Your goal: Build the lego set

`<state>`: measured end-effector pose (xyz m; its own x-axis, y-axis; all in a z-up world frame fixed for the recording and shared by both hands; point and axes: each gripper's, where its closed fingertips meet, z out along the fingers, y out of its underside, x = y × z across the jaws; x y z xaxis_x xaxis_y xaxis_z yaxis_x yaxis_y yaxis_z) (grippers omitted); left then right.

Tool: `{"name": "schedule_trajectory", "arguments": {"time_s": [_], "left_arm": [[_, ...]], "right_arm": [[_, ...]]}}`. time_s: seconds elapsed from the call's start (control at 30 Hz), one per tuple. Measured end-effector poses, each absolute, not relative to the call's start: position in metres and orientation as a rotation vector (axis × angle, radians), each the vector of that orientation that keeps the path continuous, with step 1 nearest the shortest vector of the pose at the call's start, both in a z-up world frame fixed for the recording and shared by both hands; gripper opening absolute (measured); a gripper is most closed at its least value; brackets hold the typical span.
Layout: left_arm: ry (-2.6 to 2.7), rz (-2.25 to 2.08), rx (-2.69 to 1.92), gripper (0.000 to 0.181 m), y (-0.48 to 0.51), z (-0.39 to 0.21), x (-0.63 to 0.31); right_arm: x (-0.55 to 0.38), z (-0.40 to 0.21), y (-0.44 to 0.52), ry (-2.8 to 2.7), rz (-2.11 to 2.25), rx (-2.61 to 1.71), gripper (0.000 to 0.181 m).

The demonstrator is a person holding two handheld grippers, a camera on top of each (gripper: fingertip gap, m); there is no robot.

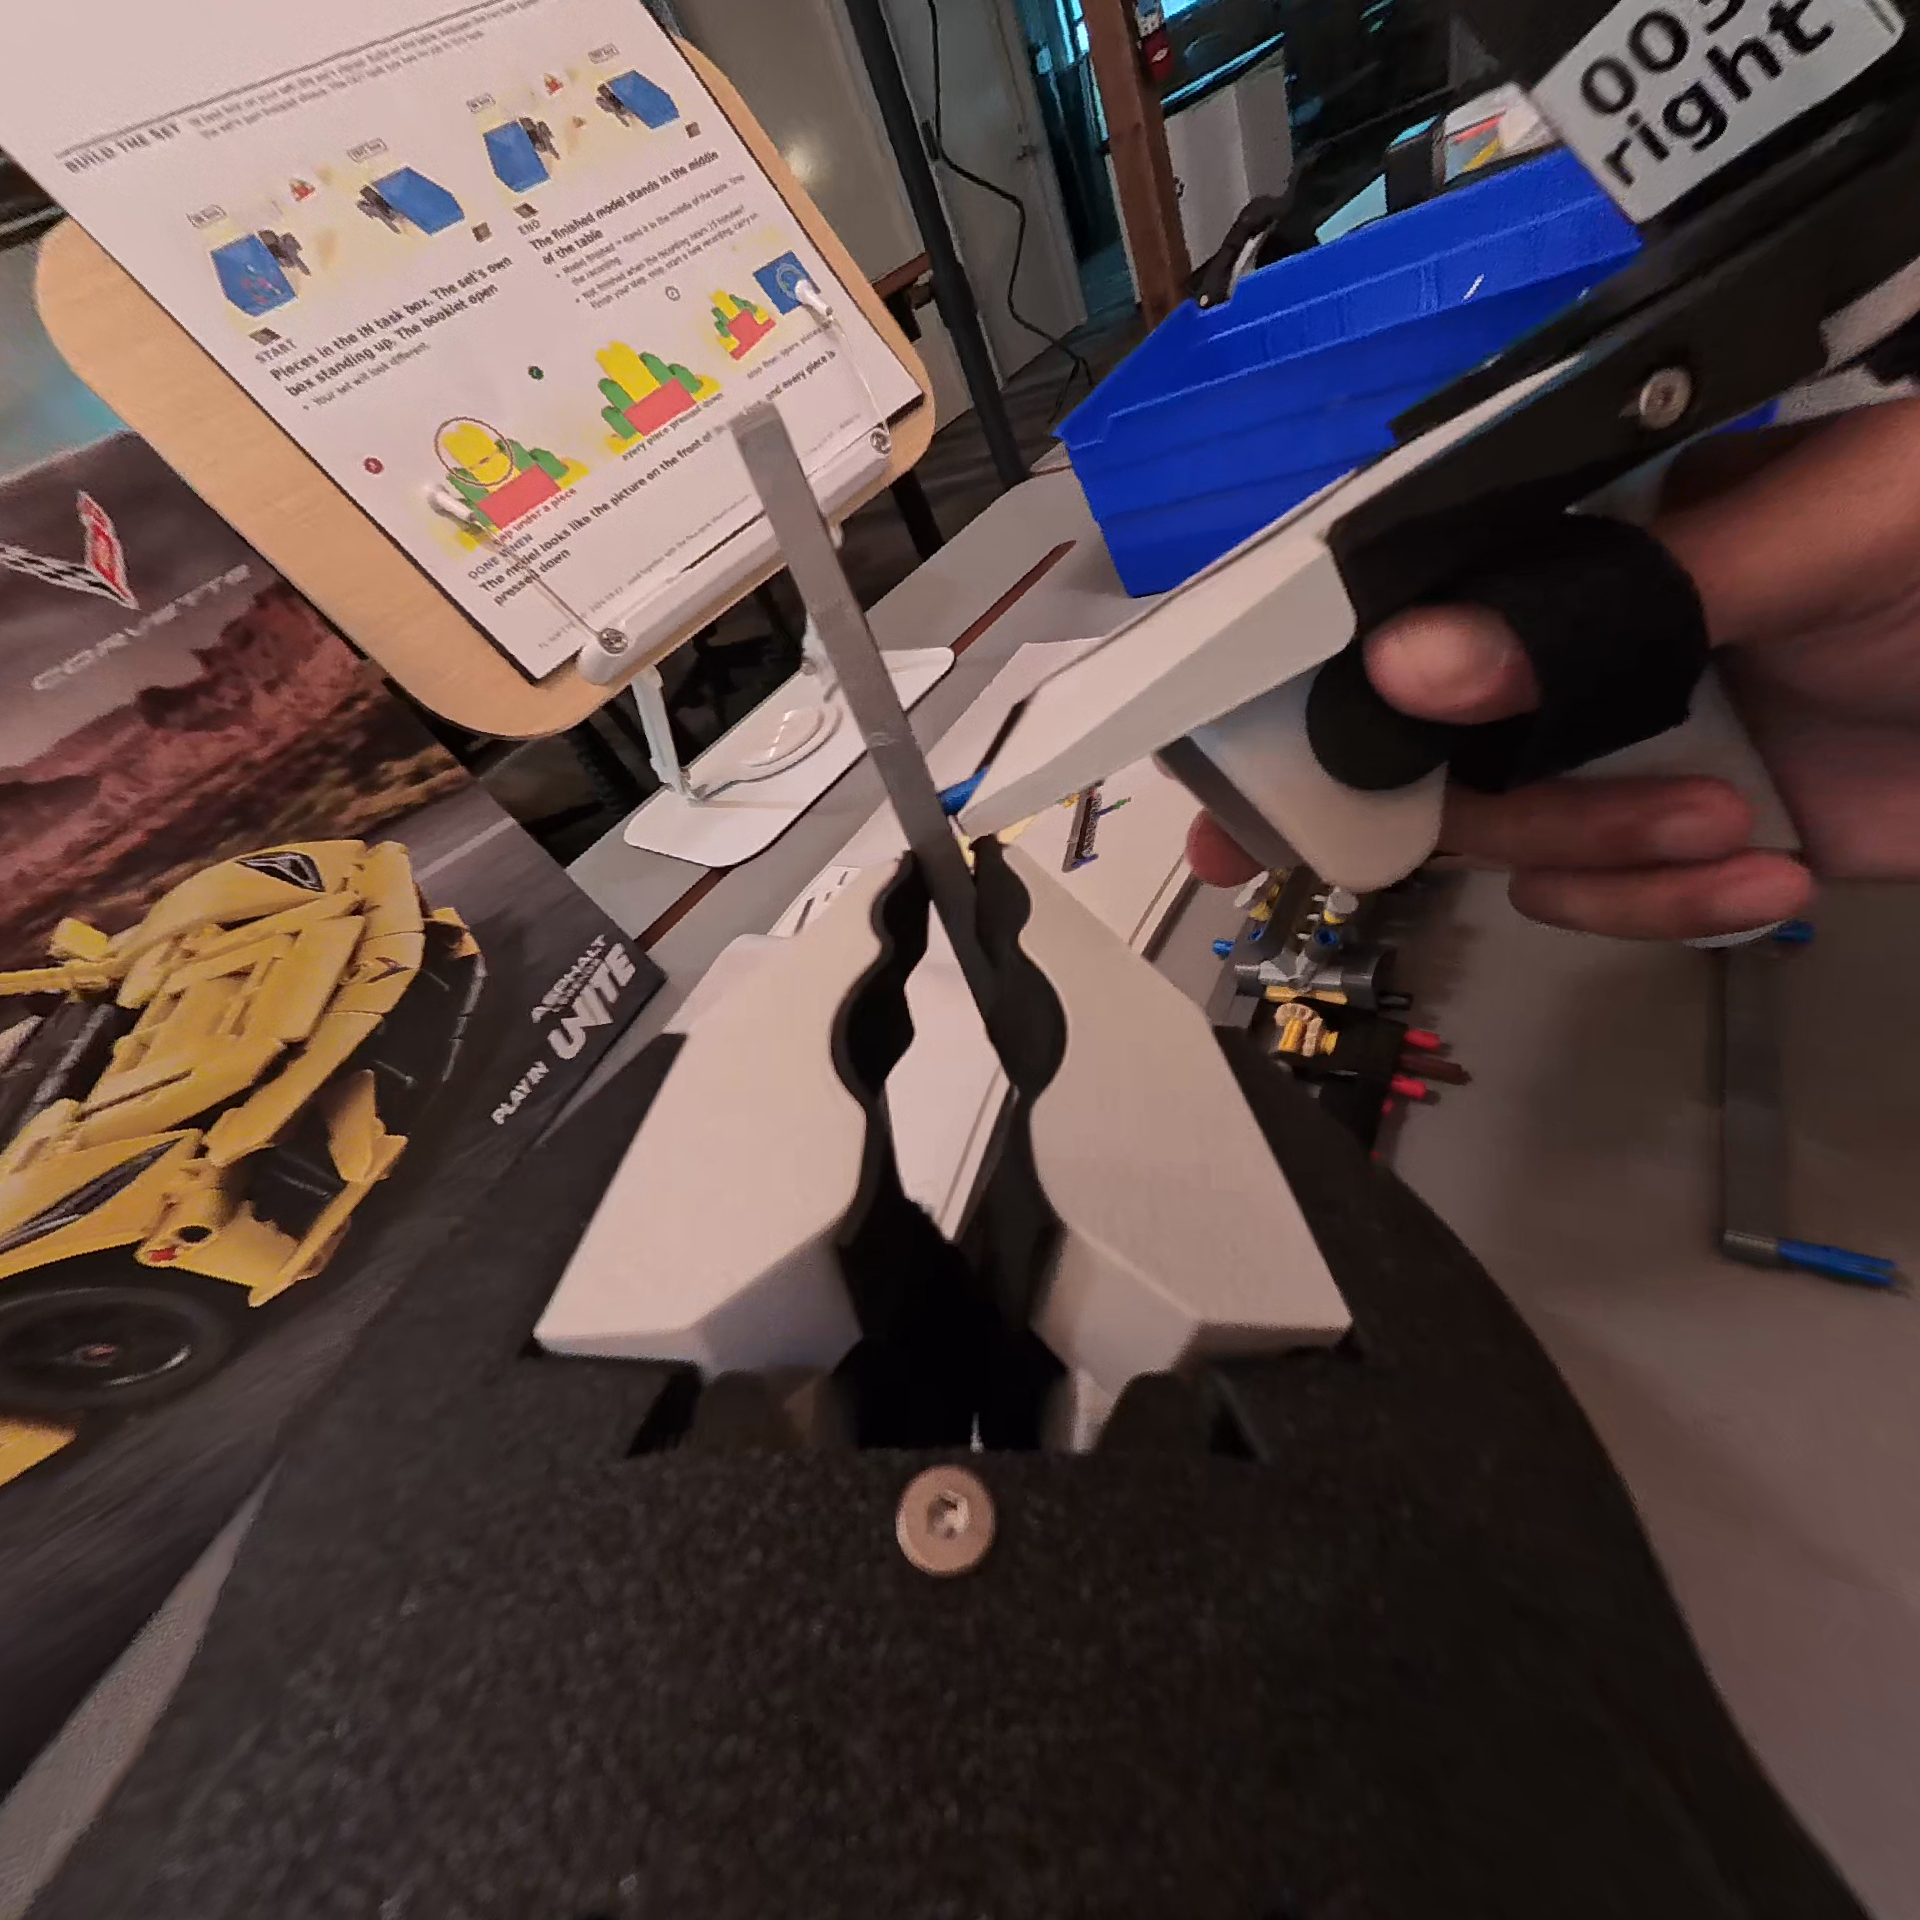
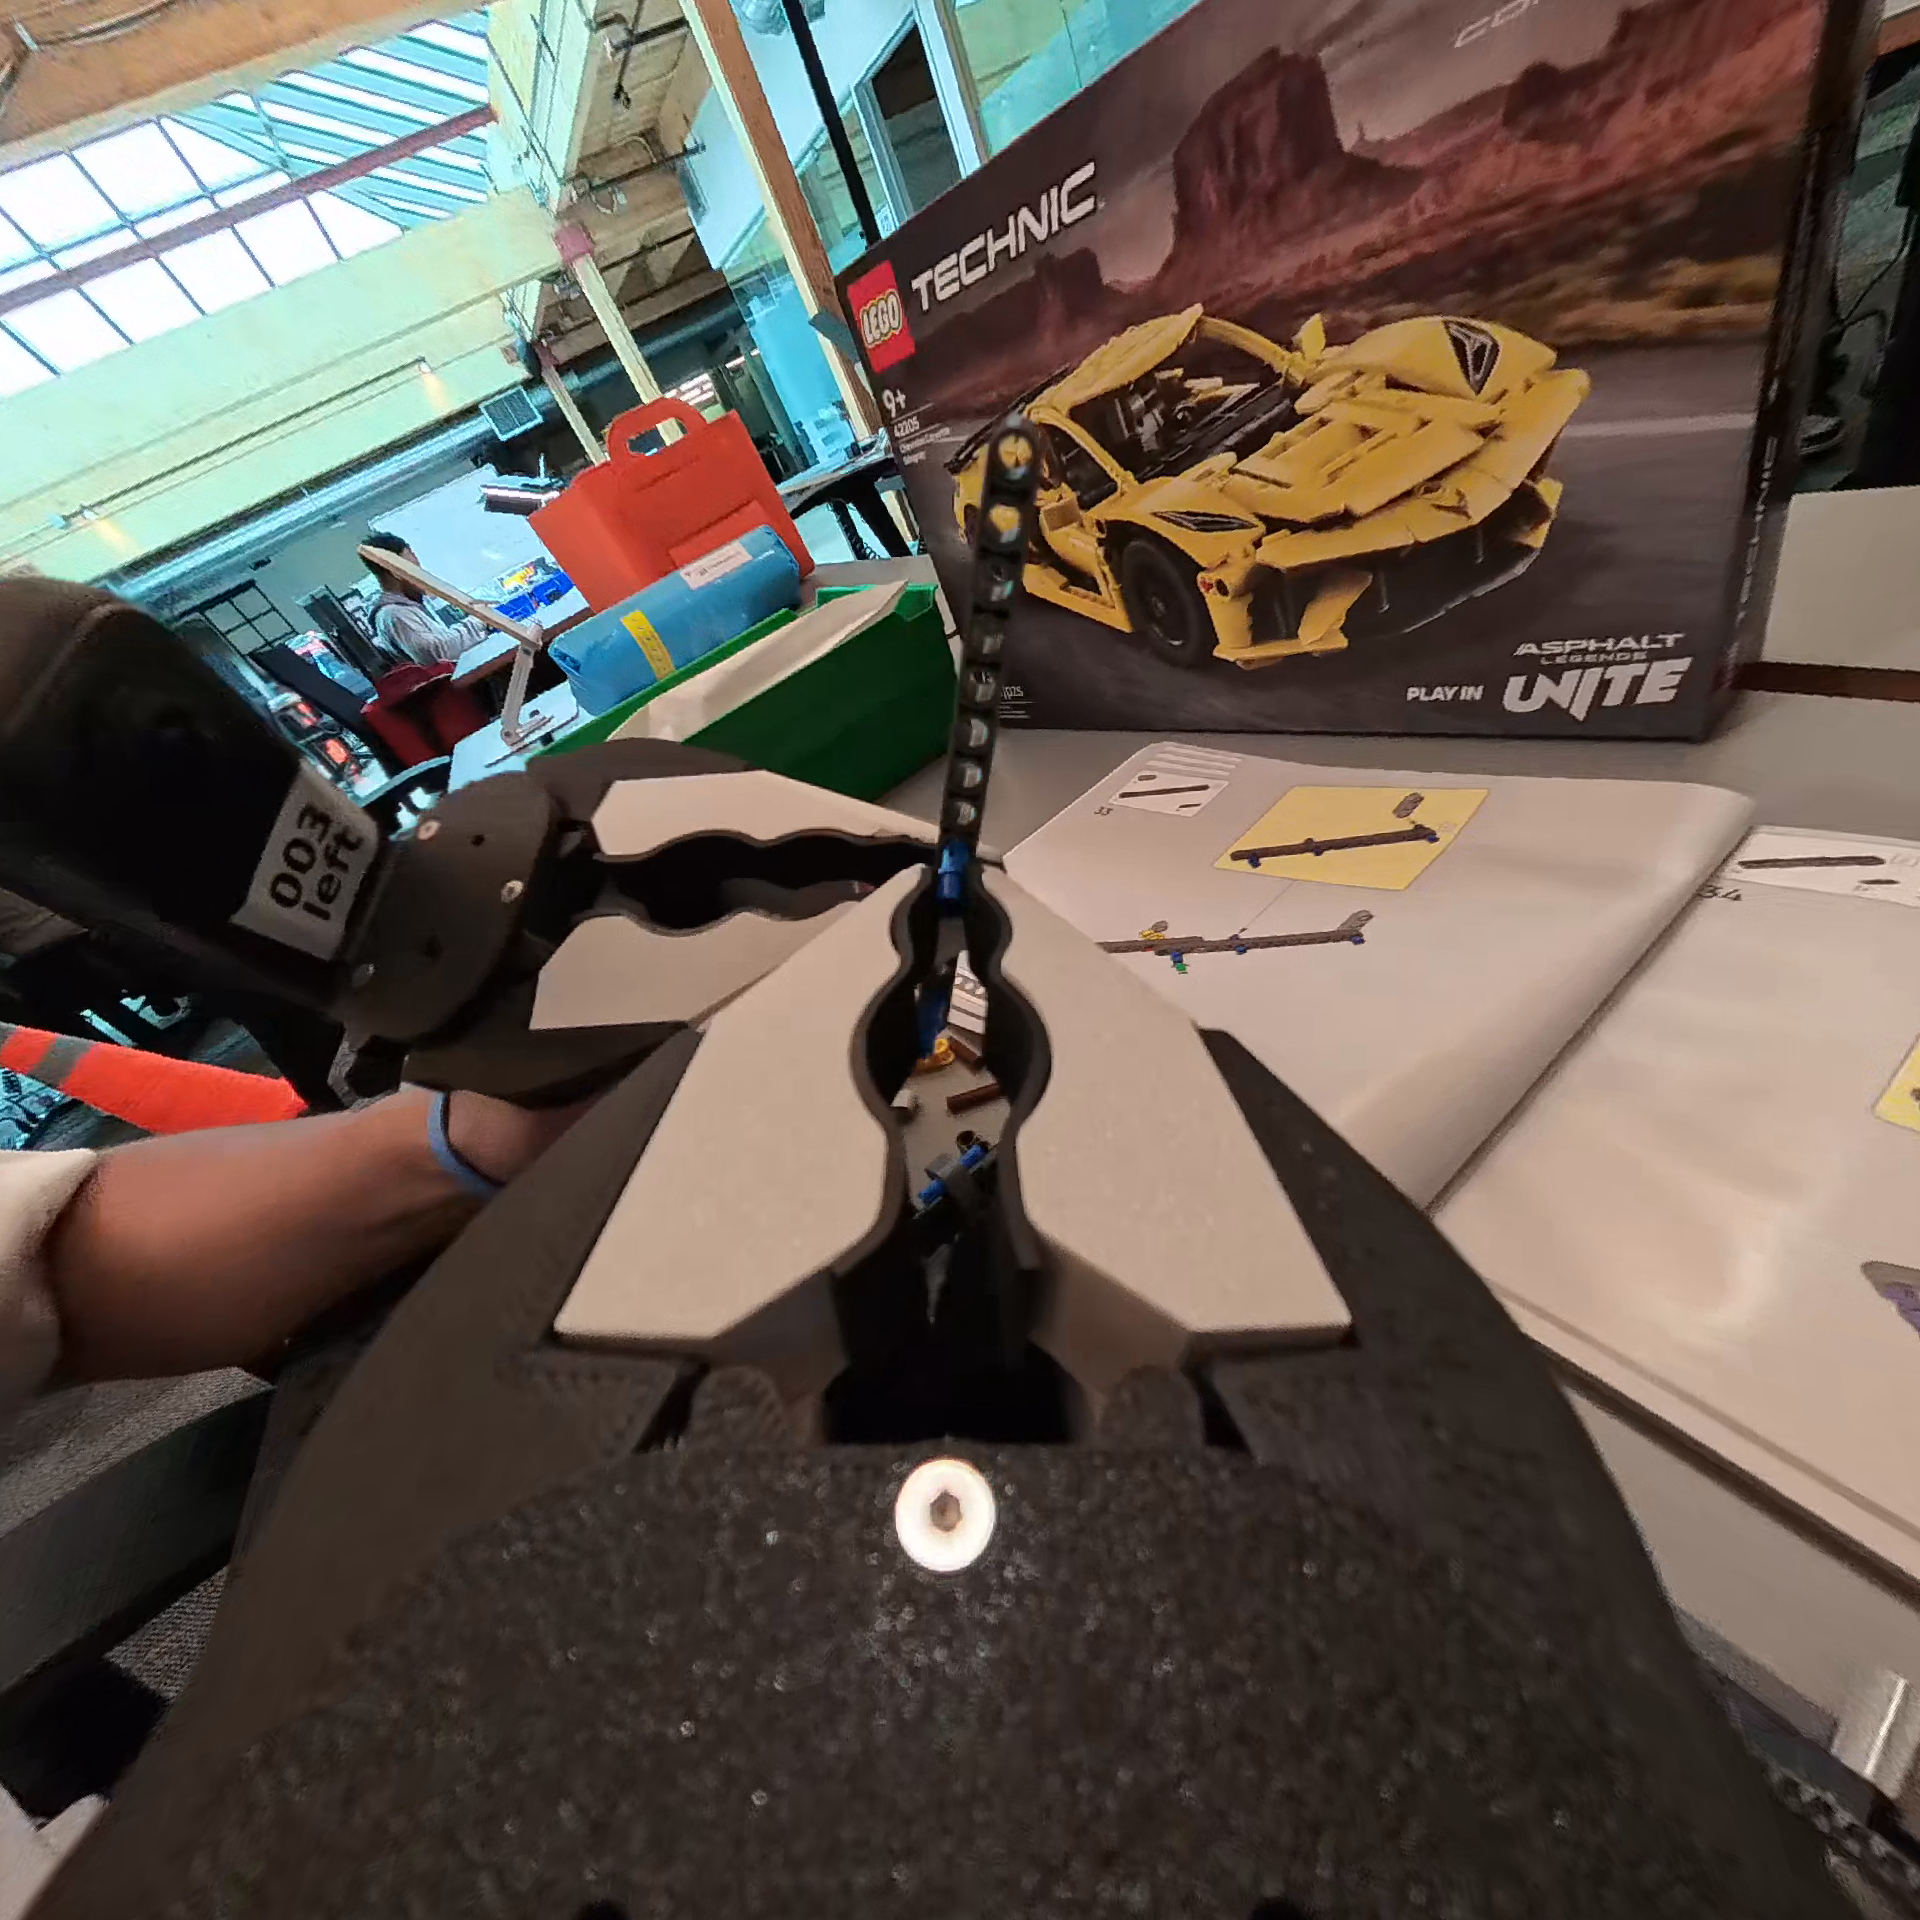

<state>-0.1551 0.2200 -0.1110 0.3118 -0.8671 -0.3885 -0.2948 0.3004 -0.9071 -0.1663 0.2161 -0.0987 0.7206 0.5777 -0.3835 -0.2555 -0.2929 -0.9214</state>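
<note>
My left gripper (image 1: 948, 883) is shut on a long dark grey lego beam (image 1: 831, 623) that sticks up and away from its tips. The beam also shows in the right wrist view (image 2: 982, 644), standing upright with its row of holes facing me. My right gripper (image 2: 951, 902) is shut on a small blue pin (image 2: 952, 868) and holds it against the beam's lower end. In the left wrist view the right gripper (image 1: 971, 805) comes in from the right, the blue pin (image 1: 958, 796) at its tip touching the beam. The left gripper (image 2: 914, 857) enters the right wrist view from the left.
The lego box (image 2: 1351, 416) stands behind an open instruction booklet (image 2: 1403, 935). A partly built assembly (image 1: 1320, 997) and a grey beam with blue pins (image 1: 1756, 1143) lie on the table. A blue bin (image 1: 1299, 395), a green bin (image 2: 831, 707) and an instruction sheet on a stand (image 1: 468, 312) are nearby. My left and right fingertips are right by each other.
</note>
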Motion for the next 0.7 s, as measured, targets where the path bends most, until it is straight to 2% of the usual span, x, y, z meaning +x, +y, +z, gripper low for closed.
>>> {"name": "schedule_trajectory", "arguments": {"time_s": [0.13, 0.27, 0.37, 0.47, 0.7], "left_arm": [[1.210, -0.854, -1.342, 0.008, 0.217, -0.111, -0.153], [1.187, -1.146, -1.348, 0.007, 0.206, -0.099, -0.157], [1.220, -1.344, -1.314, 0.007, 0.188, -0.089, -0.158], [1.296, -1.398, -1.300, 0.007, 0.174, -0.092, -0.156], [1.355, -1.419, -1.291, 0.007, 0.160, -0.096, -0.153]], "right_arm": [[-0.166, -0.098, 0.215, -0.361, 0.780, -1.674, 0.006], [-0.164, -0.095, 0.200, -0.551, 0.829, -1.624, 0.034], [-0.166, -0.088, 0.190, -0.621, 0.913, -1.560, 0.041], [-0.169, -0.069, 0.178, -0.653, 0.983, -1.439, 0.037], [-0.171, -0.074, 0.171, -0.711, 1.001, -1.442, 0.020]]}}
